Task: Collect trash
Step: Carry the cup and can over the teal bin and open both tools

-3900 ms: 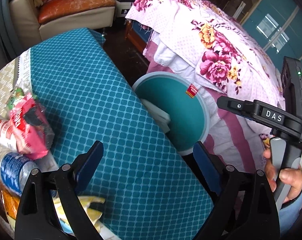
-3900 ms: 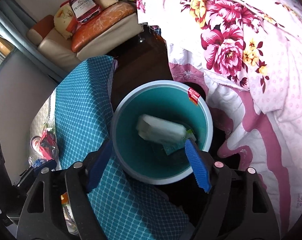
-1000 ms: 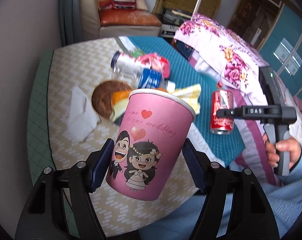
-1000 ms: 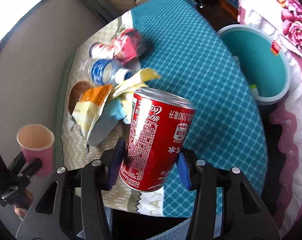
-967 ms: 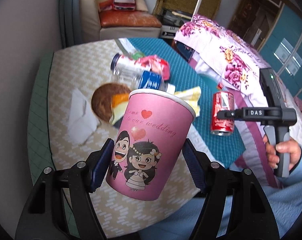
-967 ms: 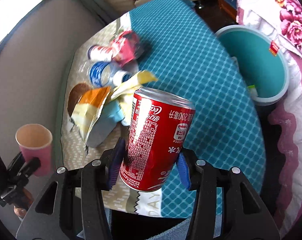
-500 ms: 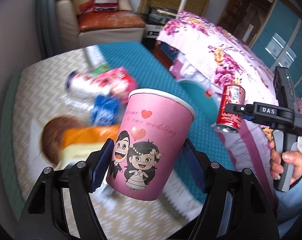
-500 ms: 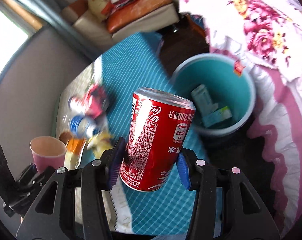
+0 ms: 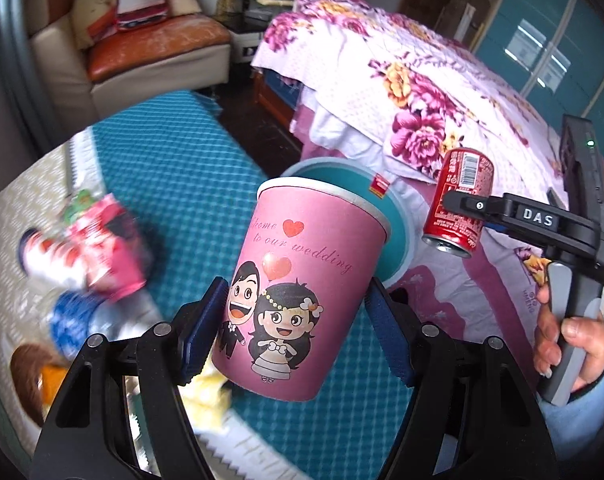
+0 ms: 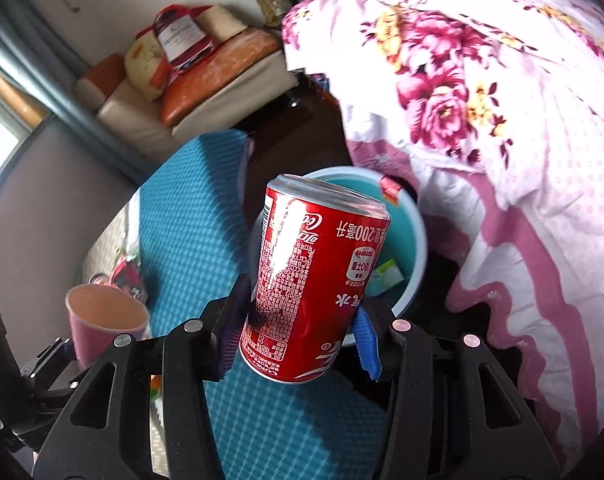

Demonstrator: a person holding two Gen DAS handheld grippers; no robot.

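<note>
Pink paper cup [image 9: 302, 280] clamped in left hand-held gripper [image 9: 298, 324], red can [image 10: 313, 280] in right [image 10: 298, 336]

I'm seeing the crumpled red-and-blue wrappers [image 9: 90, 256] smearing into blur. The pink paper wedding cup [image 9: 302, 288] is hiding half the round teal plastic bin [image 9: 397, 236].

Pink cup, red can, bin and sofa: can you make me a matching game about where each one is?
Things:
1. pink cup
2. red can
3. bin
4. sofa

Places:
A. on the floor between table and bed
B. in the right tool
C. far end of the room
D. in the left tool

Pairs: 1-D, 2-B, 3-A, 4-C
</note>
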